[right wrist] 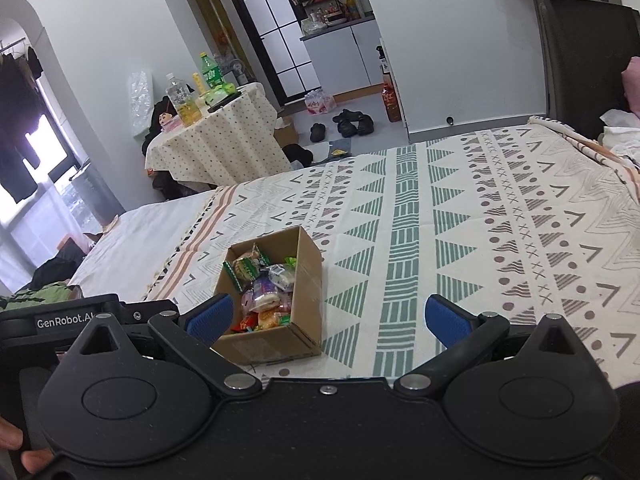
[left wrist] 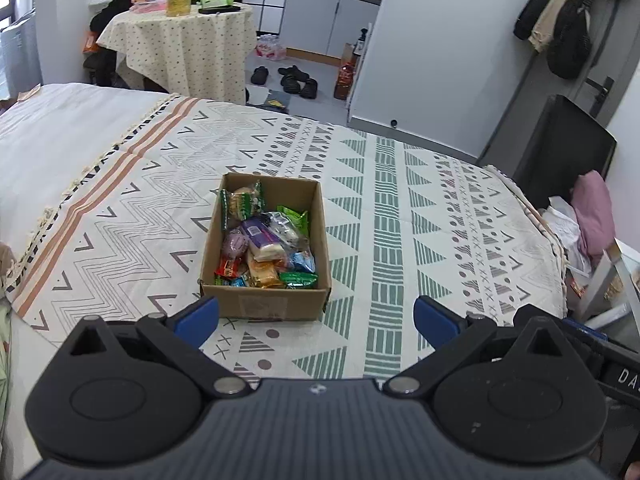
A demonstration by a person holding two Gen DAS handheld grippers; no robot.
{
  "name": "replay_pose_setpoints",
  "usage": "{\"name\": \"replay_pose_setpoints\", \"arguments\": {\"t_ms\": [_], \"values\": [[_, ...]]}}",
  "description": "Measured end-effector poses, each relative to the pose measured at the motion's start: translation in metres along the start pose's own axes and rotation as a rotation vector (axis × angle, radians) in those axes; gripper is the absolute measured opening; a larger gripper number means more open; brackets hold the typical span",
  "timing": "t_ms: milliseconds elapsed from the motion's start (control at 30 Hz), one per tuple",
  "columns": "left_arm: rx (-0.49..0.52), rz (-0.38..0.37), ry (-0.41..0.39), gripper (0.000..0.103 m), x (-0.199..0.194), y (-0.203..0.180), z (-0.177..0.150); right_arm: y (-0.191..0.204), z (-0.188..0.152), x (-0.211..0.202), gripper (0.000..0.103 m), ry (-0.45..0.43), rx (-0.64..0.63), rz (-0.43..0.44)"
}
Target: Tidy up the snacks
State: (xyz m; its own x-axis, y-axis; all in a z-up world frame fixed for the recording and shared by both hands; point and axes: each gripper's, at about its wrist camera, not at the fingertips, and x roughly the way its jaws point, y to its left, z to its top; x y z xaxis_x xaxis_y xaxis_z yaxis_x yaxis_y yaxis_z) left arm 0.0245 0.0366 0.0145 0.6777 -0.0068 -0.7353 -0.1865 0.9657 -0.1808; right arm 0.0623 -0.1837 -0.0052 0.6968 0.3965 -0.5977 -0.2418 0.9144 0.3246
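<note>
A brown cardboard box (left wrist: 264, 302) sits on the patterned bedspread (left wrist: 400, 220), filled with several wrapped snacks (left wrist: 266, 240) in green, purple, orange and blue packets. My left gripper (left wrist: 316, 318) is open and empty, just short of the box's near wall. In the right wrist view the box (right wrist: 276, 344) with its snacks (right wrist: 264, 288) lies ahead to the left. My right gripper (right wrist: 328, 318) is open and empty, with its left blue pad (right wrist: 210, 318) beside the box's near left corner. The left gripper's body (right wrist: 64, 320) shows at the left edge.
A small round table (left wrist: 180, 40) with a dotted cloth holds bottles beyond the bed. Shoes (left wrist: 296, 78) lie on the floor by a white cabinet (left wrist: 332, 24). A dark chair (left wrist: 560, 148) and piled clothes (left wrist: 592, 216) stand at the bed's right side.
</note>
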Motion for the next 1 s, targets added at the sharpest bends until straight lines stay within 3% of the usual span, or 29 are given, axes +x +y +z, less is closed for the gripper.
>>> {"name": "replay_pose_setpoints", "arguments": {"t_ms": [600,1000], "values": [[0.12,-0.009,0.005,0.103,-0.025,0.004,-0.023,0.005,-0.023,-0.043,0.103,-0.011,-0.05,-0.03],[0.117,0.021,-0.001,0.103,-0.033,0.019,-0.024,0.017,-0.028,-0.051,0.103,-0.007,-0.084,-0.009]]}}
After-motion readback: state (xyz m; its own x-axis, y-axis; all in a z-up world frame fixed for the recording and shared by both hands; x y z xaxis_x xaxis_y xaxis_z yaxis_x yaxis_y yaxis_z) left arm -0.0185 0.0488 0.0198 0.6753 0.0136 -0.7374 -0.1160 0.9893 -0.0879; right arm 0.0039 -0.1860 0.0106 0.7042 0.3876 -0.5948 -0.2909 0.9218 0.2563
